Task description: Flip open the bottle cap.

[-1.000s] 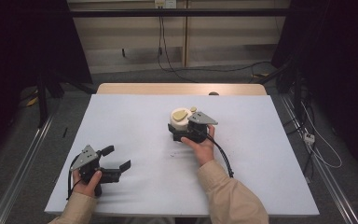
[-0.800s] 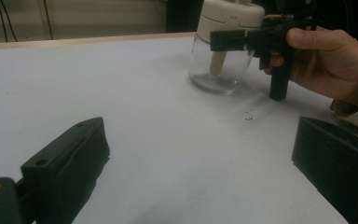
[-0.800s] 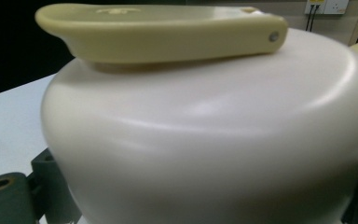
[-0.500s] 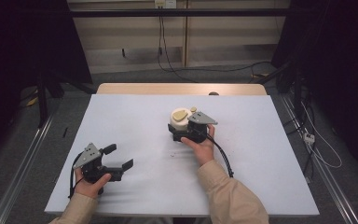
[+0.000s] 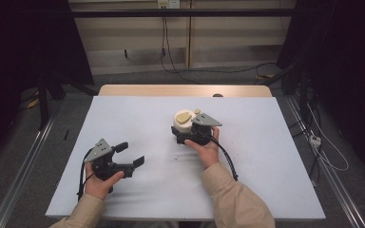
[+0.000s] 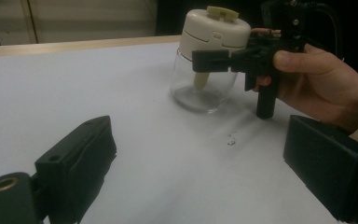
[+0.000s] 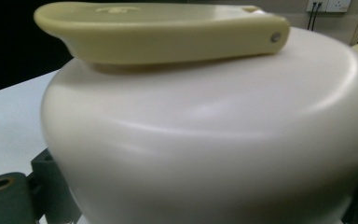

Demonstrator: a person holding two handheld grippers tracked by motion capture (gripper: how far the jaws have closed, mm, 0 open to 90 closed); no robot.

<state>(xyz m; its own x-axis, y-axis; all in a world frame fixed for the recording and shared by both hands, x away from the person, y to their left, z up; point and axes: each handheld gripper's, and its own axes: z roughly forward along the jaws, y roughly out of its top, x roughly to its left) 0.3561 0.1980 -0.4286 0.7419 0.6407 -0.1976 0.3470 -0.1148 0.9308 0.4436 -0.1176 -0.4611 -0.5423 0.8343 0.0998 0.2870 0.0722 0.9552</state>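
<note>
Jar (image 5: 184,124) upright near middle of white table (image 5: 138,114), a bit right of centre. One jar only: clear glass body, wide cream lid (image 7: 205,135) with rounded shoulders, flat yellowish flip tab (image 7: 158,30) lying across lid top. In the left gripper view a pale stick-like piece (image 6: 200,79) hangs down inside the glass; glass otherwise looks empty. Right gripper (image 5: 190,135) clamped on the jar, one black jaw either side just under the lid, jar standing on the table. Left gripper (image 5: 129,155) near the front left of the table, well apart from the jar, jaws spread wide, holding nothing. Two grippers, two hands. A small white crumb (image 6: 231,140) on the table, near jar base.
</note>
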